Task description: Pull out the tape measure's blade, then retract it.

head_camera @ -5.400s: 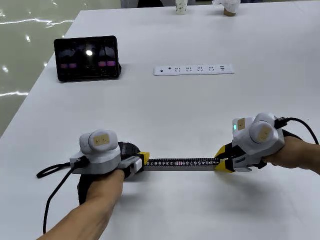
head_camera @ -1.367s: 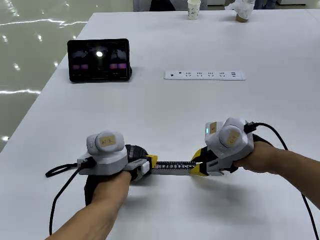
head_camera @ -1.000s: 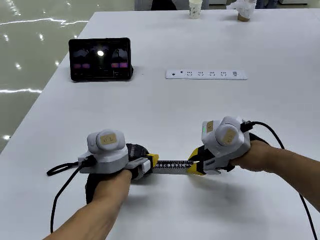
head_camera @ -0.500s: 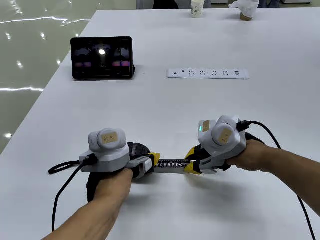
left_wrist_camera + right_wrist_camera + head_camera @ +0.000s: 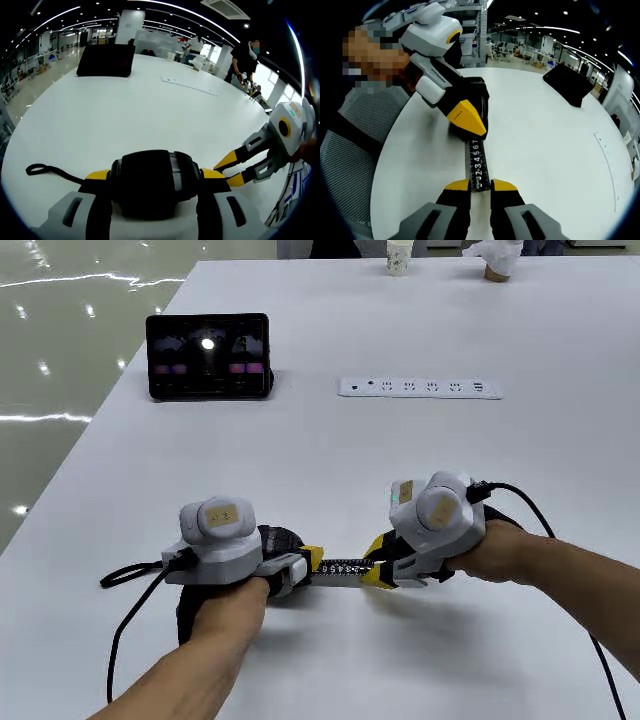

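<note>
Head view: my left gripper (image 5: 306,562) is clamped on the tape measure (image 5: 281,541), its black case held between the fingers on the white table (image 5: 330,460). A short run of blade (image 5: 343,567) bridges from those fingers to my right gripper (image 5: 374,571), whose yellow tips are closed on the blade's far end. A tablet (image 5: 208,355) and a power strip (image 5: 420,388) lie well beyond both sets of fingers.

Left gripper view: the case touches both my fingers, and its strap (image 5: 45,170) trails off past the left one. The other gripper's tips sit just beside my right finger.

Right gripper view: my fingers pinch the blade, and its numbers run away from them to the case. Whether the end hook is inside the grip, I cannot quite tell.
</note>
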`<state>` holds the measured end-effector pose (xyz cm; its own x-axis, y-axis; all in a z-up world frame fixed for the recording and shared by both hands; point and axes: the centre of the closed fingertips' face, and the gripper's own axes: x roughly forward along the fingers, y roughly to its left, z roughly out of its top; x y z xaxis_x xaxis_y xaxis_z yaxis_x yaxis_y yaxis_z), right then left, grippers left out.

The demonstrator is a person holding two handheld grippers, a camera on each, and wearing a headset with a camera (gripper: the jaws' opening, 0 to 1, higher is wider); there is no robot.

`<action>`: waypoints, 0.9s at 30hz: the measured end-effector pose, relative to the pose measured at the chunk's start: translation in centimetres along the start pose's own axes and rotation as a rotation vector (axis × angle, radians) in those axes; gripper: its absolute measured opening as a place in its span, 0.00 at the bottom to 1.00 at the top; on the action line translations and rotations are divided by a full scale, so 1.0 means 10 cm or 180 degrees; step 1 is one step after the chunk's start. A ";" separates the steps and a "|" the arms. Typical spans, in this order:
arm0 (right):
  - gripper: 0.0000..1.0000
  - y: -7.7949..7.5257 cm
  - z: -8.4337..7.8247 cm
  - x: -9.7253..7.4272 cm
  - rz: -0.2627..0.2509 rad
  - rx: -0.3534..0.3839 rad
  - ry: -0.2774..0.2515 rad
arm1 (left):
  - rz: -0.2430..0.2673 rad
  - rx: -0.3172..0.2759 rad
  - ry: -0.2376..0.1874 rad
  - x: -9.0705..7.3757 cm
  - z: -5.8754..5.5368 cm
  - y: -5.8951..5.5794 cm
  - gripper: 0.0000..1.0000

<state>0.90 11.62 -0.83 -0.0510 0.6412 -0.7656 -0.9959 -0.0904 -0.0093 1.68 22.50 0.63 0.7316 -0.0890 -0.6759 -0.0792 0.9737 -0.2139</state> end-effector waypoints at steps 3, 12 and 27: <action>0.11 0.00 0.01 0.01 0.0004 -0.0002 -0.0007 | -0.0001 0.0000 0.0000 -0.01 0.00 0.00 0.64; 0.11 0.00 0.05 0.05 0.0011 -0.0016 -0.0022 | -0.0001 -0.0008 0.0000 -0.02 0.00 -0.01 0.64; 0.11 0.01 0.12 0.11 0.0023 -0.0044 -0.0050 | -0.0007 -0.0014 0.0002 -0.02 0.00 -0.01 0.64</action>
<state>0.66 13.19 -0.87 -0.0596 0.6524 -0.7555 -0.9943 -0.1055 -0.0126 1.57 22.47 0.76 0.7314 -0.0913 -0.6758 -0.0805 0.9725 -0.2185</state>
